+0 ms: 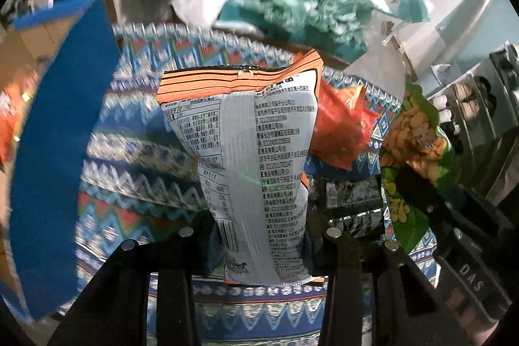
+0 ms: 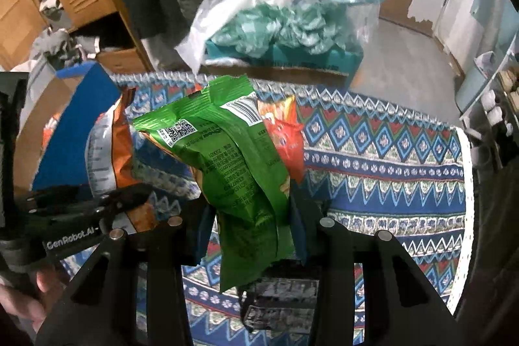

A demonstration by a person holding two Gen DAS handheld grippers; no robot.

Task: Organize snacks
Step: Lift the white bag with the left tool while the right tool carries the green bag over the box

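Left claw [image 1: 259,235] grips orange packet [image 1: 246,125] (printed back showing); right claw [image 2: 251,226] grips green packet [image 2: 233,158].

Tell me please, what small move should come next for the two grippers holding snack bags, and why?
Probably carry both bags sideways toward the blue box. The left gripper is shut on the orange-and-silver foil snack bag and the right gripper is shut on the green foil snack bag. Both bags hang clear above the patterned tablecloth, so nothing seems to block them.
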